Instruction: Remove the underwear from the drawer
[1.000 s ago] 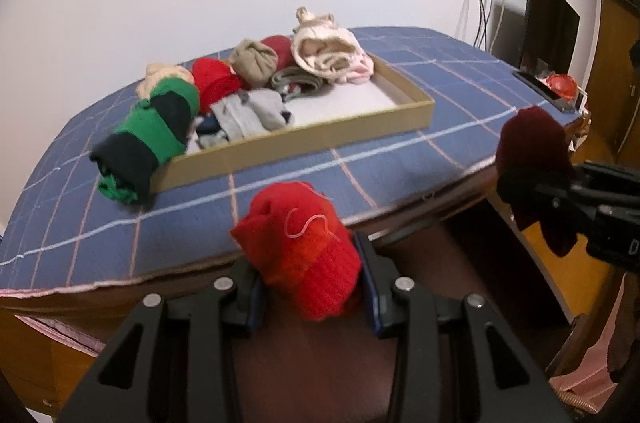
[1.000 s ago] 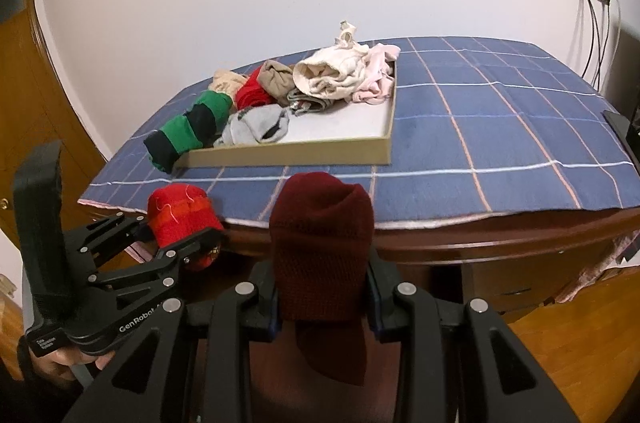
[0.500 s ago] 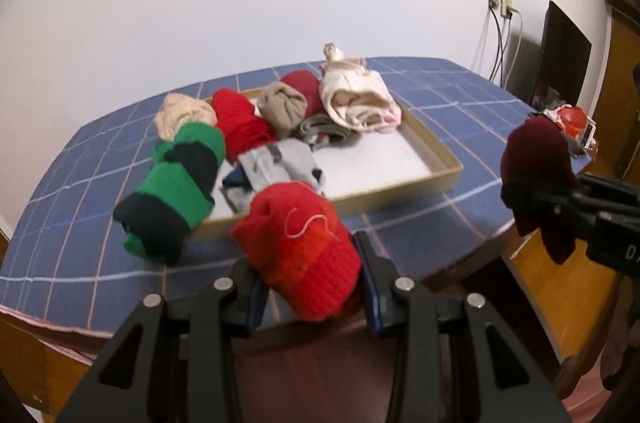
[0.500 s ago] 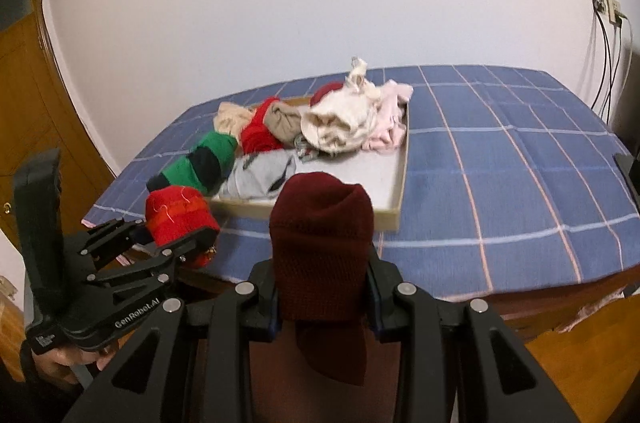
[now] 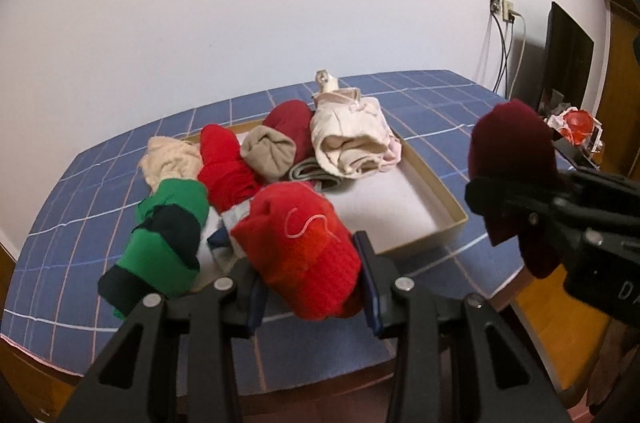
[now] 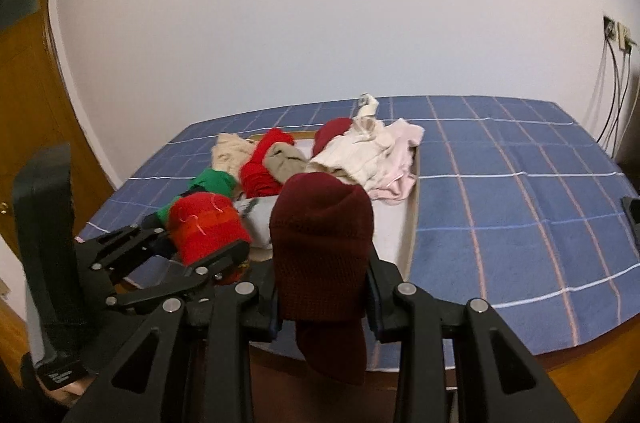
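My left gripper (image 5: 310, 275) is shut on a bright red rolled garment (image 5: 300, 243), held above the near edge of the table. To its right, my right gripper (image 6: 322, 287) is shut on a dark maroon rolled garment (image 6: 322, 239), whose tail hangs below the jaws. Each wrist view also shows the other gripper: the right gripper (image 5: 560, 215) with the maroon roll (image 5: 512, 151), and the left gripper (image 6: 192, 259) with the red roll (image 6: 204, 227). Just beyond both lies a shallow cardboard tray (image 5: 436, 191) with several rolled garments in it.
A blue checked cloth (image 6: 520, 191) covers the table. A green-and-black roll (image 5: 168, 231) hangs over the tray's left end, and a cream and pink pile (image 5: 352, 139) fills its far corner. A black screen (image 5: 568, 63) and wall cables stand at the right, a wooden door (image 6: 28, 95) at the left.
Both grippers have risen and moved forward toward the table, so the tray now lies closer and lower in view. Each keeps its grip on its roll.
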